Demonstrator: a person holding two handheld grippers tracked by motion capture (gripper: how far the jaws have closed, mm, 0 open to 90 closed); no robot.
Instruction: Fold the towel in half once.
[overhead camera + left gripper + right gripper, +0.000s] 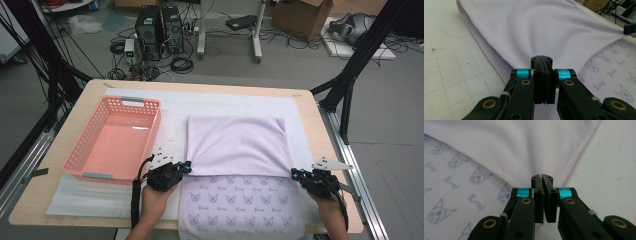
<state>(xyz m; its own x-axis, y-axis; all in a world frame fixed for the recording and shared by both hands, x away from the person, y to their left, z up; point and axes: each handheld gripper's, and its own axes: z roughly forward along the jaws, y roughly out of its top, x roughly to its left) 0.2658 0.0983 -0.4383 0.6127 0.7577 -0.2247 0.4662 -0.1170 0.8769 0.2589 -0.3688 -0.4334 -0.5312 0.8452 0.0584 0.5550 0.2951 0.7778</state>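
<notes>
While the towel point(237, 145) lies across the middle of the tabletop point(45, 200), its far part is folded back toward the person, plain lilac side up, and the near part with the cat print shows below the fold and hangs over the near edge. At the left end of that folded edge the left gripper point(187, 167) has its fingers point(539, 75) pressed together on the towel's corner. In the left gripper view the cloth bunches right at the tips. At the right end the right gripper point(295, 173) pinches the other corner, its fingers point(546, 195) closed with the hemmed edge running into them. Both hands sit at the near edge of the tabletop, well apart, the cloth stretched between them. A pink basket point(75, 155) stands left of the towel, just beside the left gripper, on a white mat point(170, 100)
</notes>
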